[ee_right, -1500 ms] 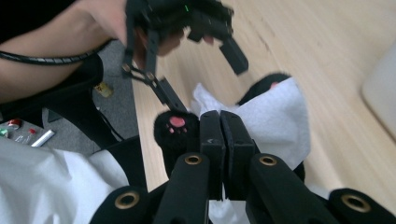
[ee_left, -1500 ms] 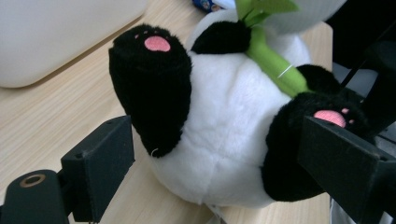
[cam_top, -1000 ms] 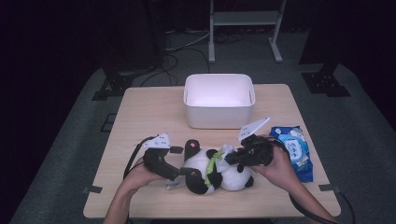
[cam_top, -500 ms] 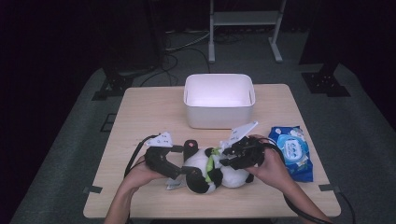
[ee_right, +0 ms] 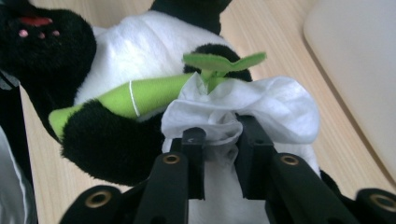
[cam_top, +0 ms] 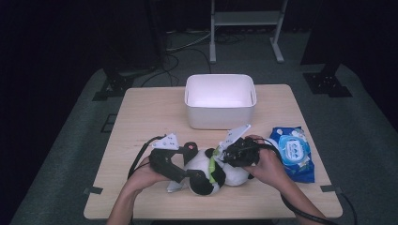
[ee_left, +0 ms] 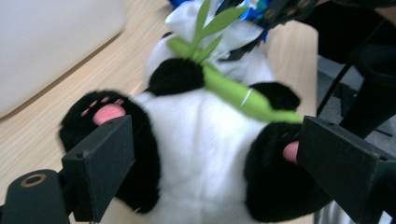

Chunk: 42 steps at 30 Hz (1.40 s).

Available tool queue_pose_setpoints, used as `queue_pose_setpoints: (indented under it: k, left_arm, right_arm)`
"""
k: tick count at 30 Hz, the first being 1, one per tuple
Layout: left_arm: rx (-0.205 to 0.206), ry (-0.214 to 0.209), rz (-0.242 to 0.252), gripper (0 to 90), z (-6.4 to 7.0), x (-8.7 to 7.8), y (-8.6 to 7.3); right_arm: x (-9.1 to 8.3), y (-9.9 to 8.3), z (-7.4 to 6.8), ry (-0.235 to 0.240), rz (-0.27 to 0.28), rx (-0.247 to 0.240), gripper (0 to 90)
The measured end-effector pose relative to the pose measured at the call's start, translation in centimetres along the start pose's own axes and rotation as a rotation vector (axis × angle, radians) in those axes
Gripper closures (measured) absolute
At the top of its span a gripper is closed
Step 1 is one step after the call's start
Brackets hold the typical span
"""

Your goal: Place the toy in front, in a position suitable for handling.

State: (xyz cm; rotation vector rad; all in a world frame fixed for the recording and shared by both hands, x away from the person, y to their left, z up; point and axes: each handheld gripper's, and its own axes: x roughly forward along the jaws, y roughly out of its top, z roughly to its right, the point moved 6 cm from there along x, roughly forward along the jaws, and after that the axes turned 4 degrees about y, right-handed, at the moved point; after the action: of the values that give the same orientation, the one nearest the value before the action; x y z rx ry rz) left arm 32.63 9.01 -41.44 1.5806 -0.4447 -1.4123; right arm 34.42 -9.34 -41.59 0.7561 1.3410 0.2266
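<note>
at lower centre of the high view my panda [cam_top: 206, 171] lies on the table [cam_top: 141, 117]. my right gripper [ee_right: 219, 140] is clamped on a wipe [ee_right: 243, 109] against it; my left gripper [ee_left: 210, 154] straddles its body, jaws apart. box [cam_top: 219, 101] above, wipes pack [cam_top: 293, 152] right.

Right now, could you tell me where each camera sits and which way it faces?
High view: above the person's side, facing forward and down on the table; forearms, both hands.
Left gripper view: on the left gripper, facing the plush panda.
Right gripper view: on the right gripper, pinching a white wipe.
All share the panda.
</note>
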Motion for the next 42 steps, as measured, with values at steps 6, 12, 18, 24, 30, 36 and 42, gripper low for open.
queue_pose_setpoints:
  k: [6, 12, 18, 24, 30, 36, 42]
  left_arm:
    - [0.020, -0.025, -0.036, 10.0, 0.9, 0.7, 0.1]
    - [0.054, 0.016, -0.068, 13.9, 0.6, 0.9, -0.1]
    - [0.080, 0.068, -0.091, 16.5, 0.1, 1.0, -0.2]
    - [0.112, 0.229, -0.206, 12.6, -1.6, 1.5, -1.5]
    - [0.043, 0.135, -0.152, 10.9, -2.0, 1.0, -1.5]
    - [0.063, 0.055, -0.061, 10.9, 0.0, -0.2, 0.5]
    - [0.131, 0.017, -0.093, 10.8, 2.3, 0.8, 1.1]
  right_arm:
    - [0.0, -0.7, -0.2, 0.024, -0.019, 0.014, 78.9]
    - [-0.2, -1.0, -0.6, 0.048, -0.039, 0.022, 80.5]
    - [-0.2, -1.1, -0.8, 0.074, -0.055, 0.059, 81.5]
    - [-0.4, -1.5, -1.5, 0.105, -0.062, 0.092, 82.3]
    - [-0.7, -2.0, -2.3, 0.100, -0.030, 0.108, 82.5]
    - [-0.4, -2.1, -1.7, 0.118, 0.010, 0.161, 82.6]
    - [-0.3, -2.1, -1.3, 0.116, 0.028, 0.186, 82.4]
